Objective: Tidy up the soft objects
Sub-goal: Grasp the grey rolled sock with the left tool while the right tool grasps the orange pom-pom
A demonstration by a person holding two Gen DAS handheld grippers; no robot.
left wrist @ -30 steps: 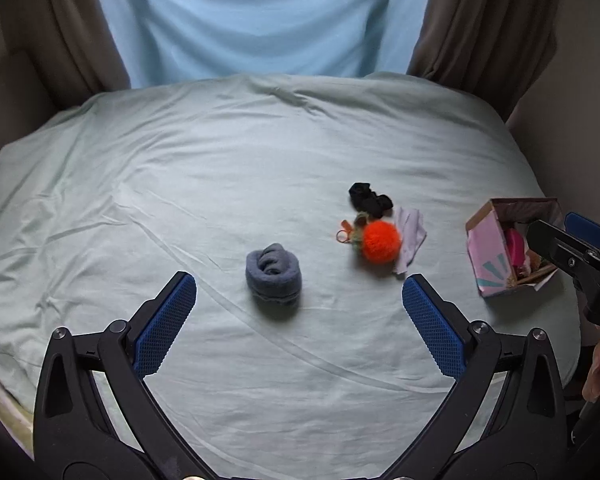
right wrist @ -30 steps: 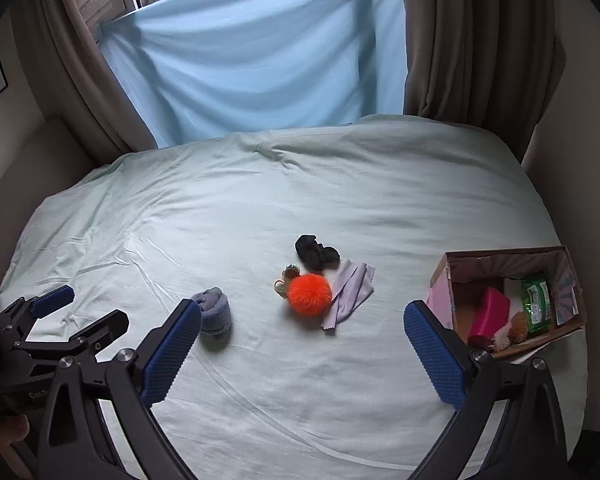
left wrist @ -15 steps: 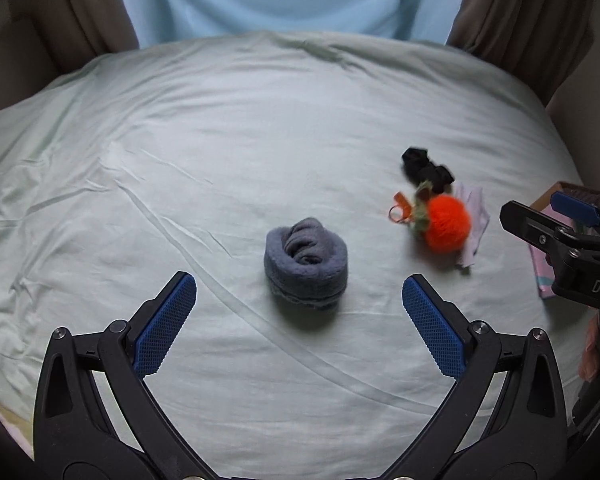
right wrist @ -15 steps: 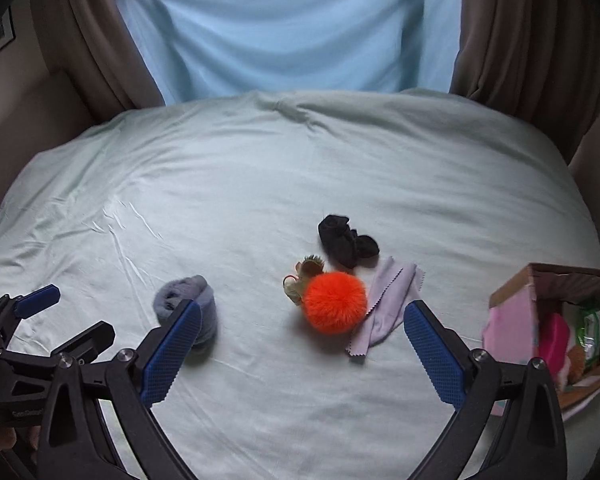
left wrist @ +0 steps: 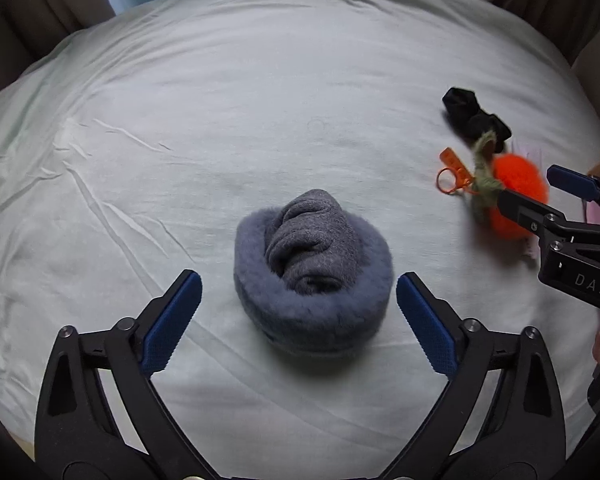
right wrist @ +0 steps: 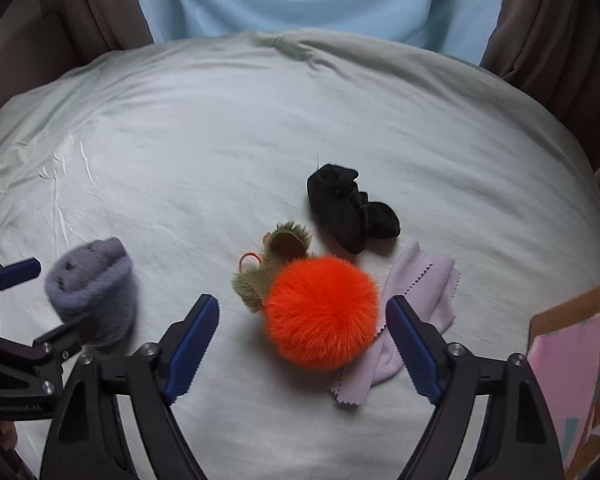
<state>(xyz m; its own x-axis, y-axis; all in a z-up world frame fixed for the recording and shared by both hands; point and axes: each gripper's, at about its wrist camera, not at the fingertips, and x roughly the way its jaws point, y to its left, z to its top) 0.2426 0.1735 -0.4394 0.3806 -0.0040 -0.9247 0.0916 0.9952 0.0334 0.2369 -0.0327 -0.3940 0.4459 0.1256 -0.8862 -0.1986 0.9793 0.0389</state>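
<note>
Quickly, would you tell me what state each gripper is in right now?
Left gripper: open, holding nothing, straddling the gray rolled socks.
Right gripper: open, holding nothing, straddling the orange pom-pom.

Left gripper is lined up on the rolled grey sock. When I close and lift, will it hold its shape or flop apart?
The rolled grey sock will probably squash between the pads; it looks thick and fuzzy. Its outer cuff wraps the inner roll, so it should likely stay bundled rather than unroll. It seems light, and the open left gripper straddles it, so a centred pinch looks feasible.
</note>
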